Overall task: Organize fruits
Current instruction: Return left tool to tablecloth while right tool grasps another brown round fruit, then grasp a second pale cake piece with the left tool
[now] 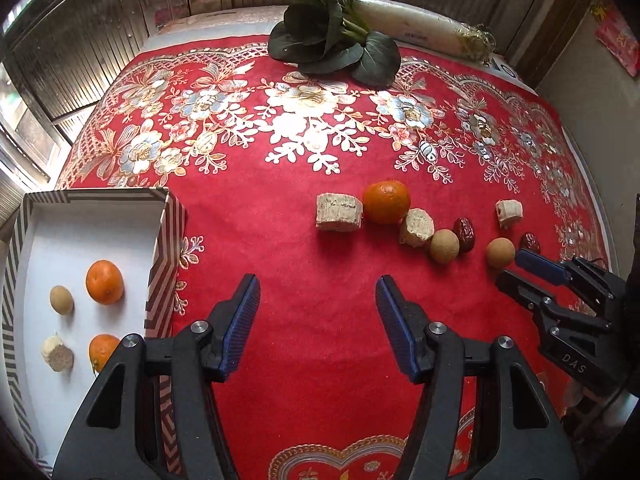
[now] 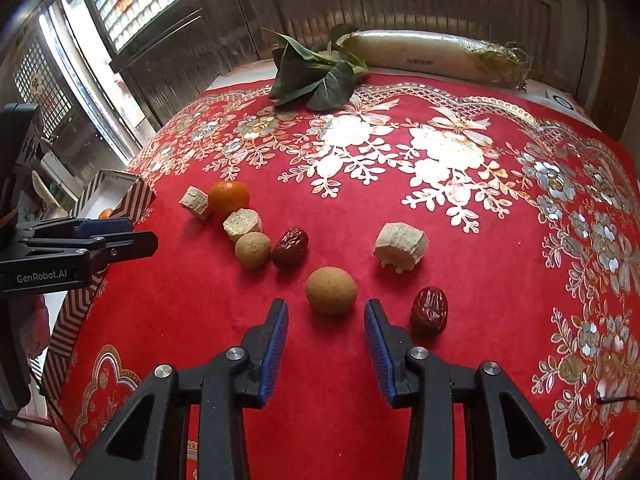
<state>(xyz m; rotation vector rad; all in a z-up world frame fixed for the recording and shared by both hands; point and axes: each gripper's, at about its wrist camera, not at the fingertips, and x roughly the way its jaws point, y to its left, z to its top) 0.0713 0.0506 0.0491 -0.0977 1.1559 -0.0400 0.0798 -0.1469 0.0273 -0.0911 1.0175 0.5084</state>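
Right gripper point(image 2: 326, 320) jaws apart, empty, poised just short of round tan fruit point(image 2: 331, 290) on red cloth point(image 2: 340, 400); left gripper point(image 1: 318, 300) apart, empty, beside box point(image 1: 160, 264) holding sorted fruit. Risk: round fruit likely rolls if one pad lands first; red date point(image 2: 429, 310) near right jaw could get knocked

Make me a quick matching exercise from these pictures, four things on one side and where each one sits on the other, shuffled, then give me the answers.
Things:
1. white radish
2. brown round fruit
3. orange
4. red date

Places:
A. touching a pale sugarcane chunk
B. far edge of the table, behind the leafy greens
C. just ahead of the right hand-held gripper
D. right of that gripper's right finger

Pairs: 1-B, 2-C, 3-A, 4-D
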